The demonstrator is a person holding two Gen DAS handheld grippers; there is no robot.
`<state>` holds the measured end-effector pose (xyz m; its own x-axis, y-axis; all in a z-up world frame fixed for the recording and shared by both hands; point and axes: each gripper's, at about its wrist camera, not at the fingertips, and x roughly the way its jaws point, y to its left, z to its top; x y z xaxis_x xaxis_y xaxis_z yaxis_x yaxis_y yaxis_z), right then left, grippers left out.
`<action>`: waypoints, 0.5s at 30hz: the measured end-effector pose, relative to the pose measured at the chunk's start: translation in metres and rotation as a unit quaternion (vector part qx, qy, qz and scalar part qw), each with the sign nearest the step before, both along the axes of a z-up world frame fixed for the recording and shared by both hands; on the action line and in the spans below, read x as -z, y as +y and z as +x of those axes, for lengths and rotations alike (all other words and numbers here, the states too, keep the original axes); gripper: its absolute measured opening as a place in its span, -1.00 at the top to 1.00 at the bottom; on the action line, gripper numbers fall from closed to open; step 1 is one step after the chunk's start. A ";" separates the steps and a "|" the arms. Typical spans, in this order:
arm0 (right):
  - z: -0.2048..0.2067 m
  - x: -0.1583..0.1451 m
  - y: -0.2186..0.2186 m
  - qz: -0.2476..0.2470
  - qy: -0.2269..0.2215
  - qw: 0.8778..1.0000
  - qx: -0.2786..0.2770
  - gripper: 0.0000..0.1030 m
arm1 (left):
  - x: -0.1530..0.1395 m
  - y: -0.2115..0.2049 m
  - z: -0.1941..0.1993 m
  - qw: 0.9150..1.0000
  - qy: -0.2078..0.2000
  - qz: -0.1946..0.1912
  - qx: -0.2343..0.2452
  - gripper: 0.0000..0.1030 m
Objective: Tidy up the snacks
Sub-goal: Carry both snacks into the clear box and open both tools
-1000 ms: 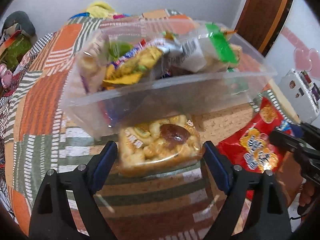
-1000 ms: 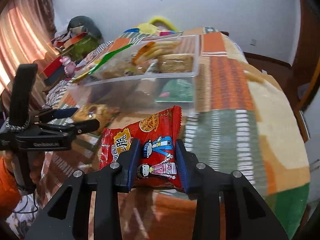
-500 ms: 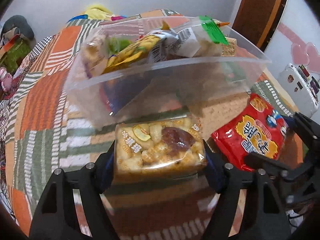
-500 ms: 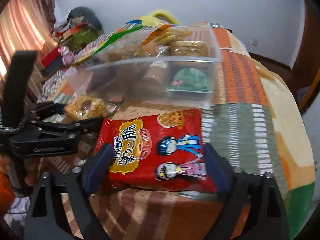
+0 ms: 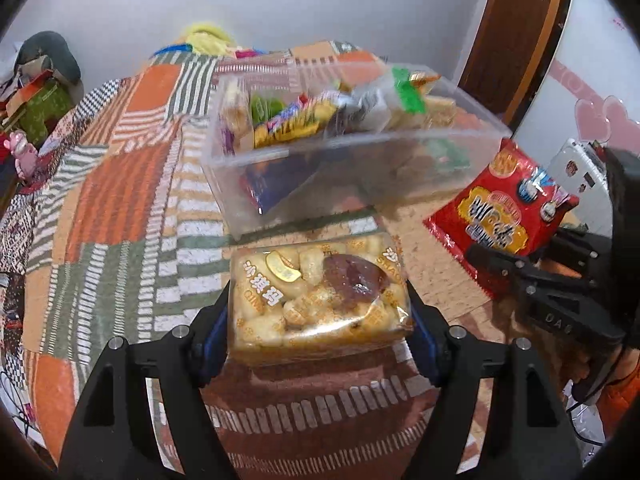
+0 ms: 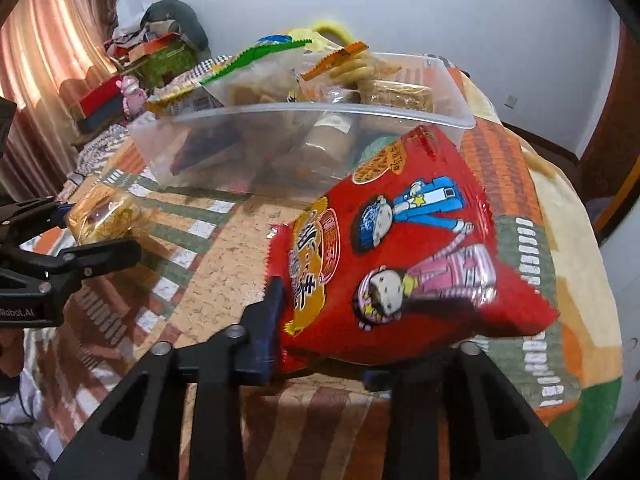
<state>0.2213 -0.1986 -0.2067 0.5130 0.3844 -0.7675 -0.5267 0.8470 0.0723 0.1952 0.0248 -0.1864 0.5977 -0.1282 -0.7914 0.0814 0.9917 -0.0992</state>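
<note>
My left gripper [image 5: 318,324] is shut on a clear pack of golden puffed-rice cake [image 5: 316,300] and holds it above the blanket, in front of a clear plastic box [image 5: 360,168] filled with several snack packs. My right gripper [image 6: 352,344] is shut on a red snack bag with cartoon figures [image 6: 400,256], lifted and tilted near the box's [image 6: 304,152] right front corner. The red bag [image 5: 504,208] and right gripper also show at the right of the left wrist view. The cake pack [image 6: 104,216] and left gripper show at the left of the right wrist view.
A patchwork blanket in orange, green and white [image 5: 120,184] covers the bed. Clutter with a pink toy [image 6: 132,96] and boxes lies at the far left. A wooden door [image 5: 516,32] stands at the right, a white wall behind.
Both grippers closed on their packs and lifted them. The cake pack rose off the blanket. The red bag rose and tilted toward the box.
</note>
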 end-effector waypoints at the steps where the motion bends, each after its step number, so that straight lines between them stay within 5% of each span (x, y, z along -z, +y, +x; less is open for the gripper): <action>1: -0.002 -0.001 -0.001 -0.001 -0.007 1.000 0.000 0.56 | -0.004 0.000 0.000 1.000 -0.004 0.000 0.000 -0.44; 15: -0.014 -0.052 -0.001 0.015 -0.083 0.996 -0.014 0.59 | -0.060 0.012 0.006 0.997 -0.071 -0.011 -0.013 -0.44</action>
